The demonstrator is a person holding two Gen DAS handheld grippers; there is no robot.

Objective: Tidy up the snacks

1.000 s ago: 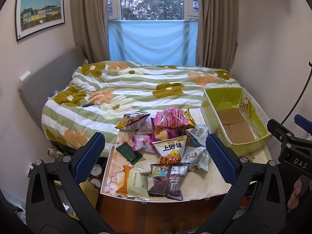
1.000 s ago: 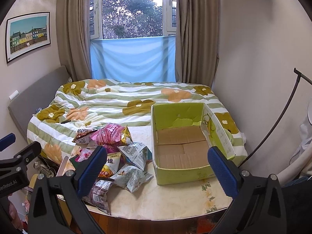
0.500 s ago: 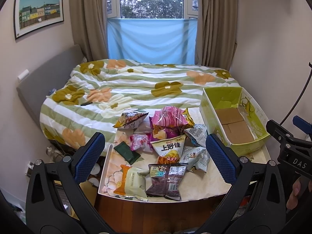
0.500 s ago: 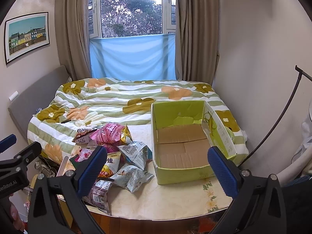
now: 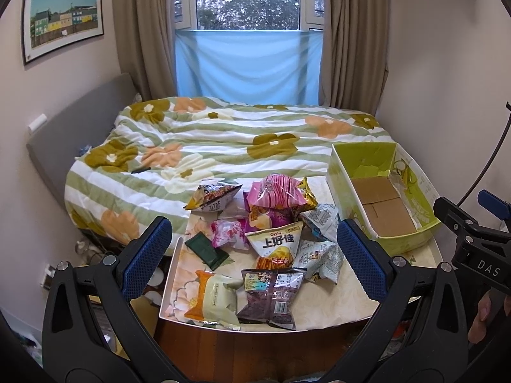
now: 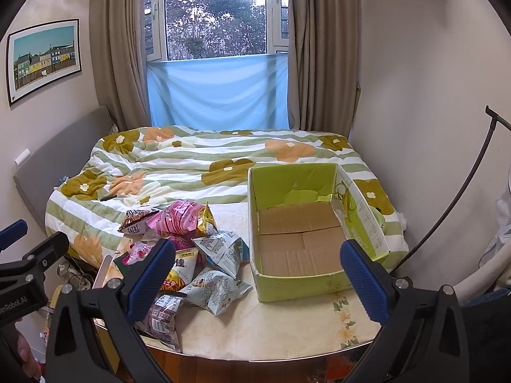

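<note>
Several snack bags lie heaped on a cream floral table point(image 5: 335, 306): a pink striped bag point(image 5: 276, 193), a white Oishi bag point(image 5: 278, 245), a purple bag point(image 5: 271, 296), an orange-and-white bag point(image 5: 212, 300) and pale blue bags point(image 6: 220, 250). To their right stands an open green cardboard box point(image 6: 297, 277) with nothing inside. My left gripper point(image 5: 254, 260) hovers open above the near edge of the pile. My right gripper point(image 6: 257, 281) hangs open near the box's front left corner. Neither holds anything.
A bed with a green floral quilt point(image 5: 223, 140) lies just behind the table. Beyond it are a window point(image 6: 217, 9) and curtains. A black stand pole point(image 6: 460, 198) leans at the right wall. The other gripper point(image 5: 472, 245) shows at the right edge of the left wrist view.
Both views have shifted only slightly; the left one sits a touch lower over the pile. Both grippers stay open and no snack has moved.
</note>
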